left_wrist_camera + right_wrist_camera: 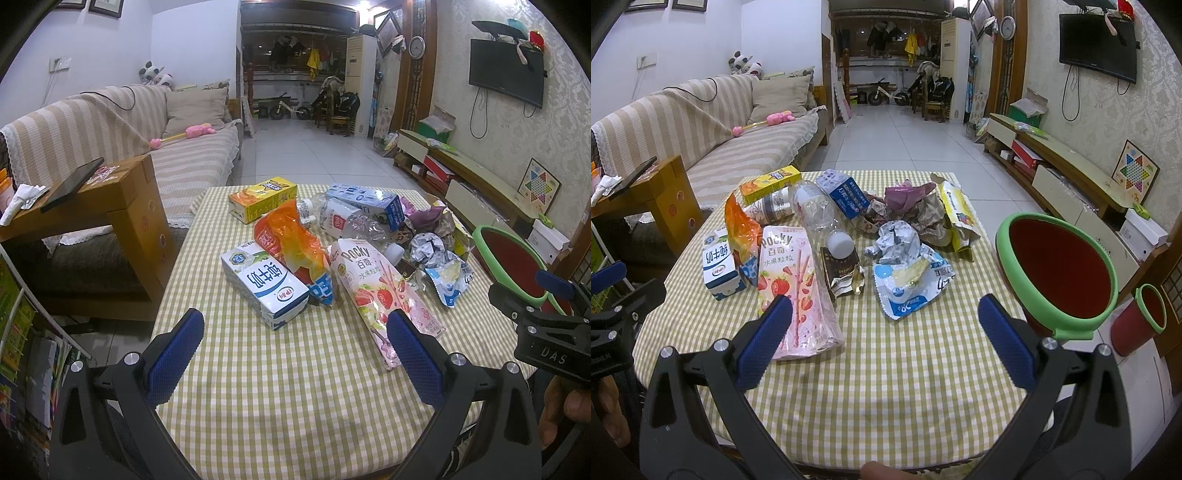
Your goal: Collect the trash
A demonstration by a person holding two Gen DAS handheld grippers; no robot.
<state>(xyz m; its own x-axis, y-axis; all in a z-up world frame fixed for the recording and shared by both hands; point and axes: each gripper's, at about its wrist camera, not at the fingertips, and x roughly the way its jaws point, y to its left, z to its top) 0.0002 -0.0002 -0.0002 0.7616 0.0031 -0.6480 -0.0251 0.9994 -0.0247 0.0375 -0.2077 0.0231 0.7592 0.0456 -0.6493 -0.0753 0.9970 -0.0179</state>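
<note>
Trash lies piled on a green-checked table [295,387] [905,369]: a white milk carton [264,286] [718,267], an orange snack bag [291,240] [740,225], a pink Pocky box [373,291] [794,280], a clear plastic bottle [354,223] [820,214], a yellow drink carton [262,199] [770,184], crumpled foil [430,247] [897,236] and a blue-white wrapper [448,278] [912,284]. A red bin with a green rim [513,266] [1060,273] stands right of the table. My left gripper [295,347] is open, short of the milk carton. My right gripper [884,339] is open, empty, near the Pocky box.
A striped sofa [110,129] and a wooden side table [122,206] with a phone stand to the left. A low TV cabinet [472,177] runs along the right wall. A smaller red bin [1141,321] sits on the floor at right. Tiled floor [314,147] stretches beyond the table.
</note>
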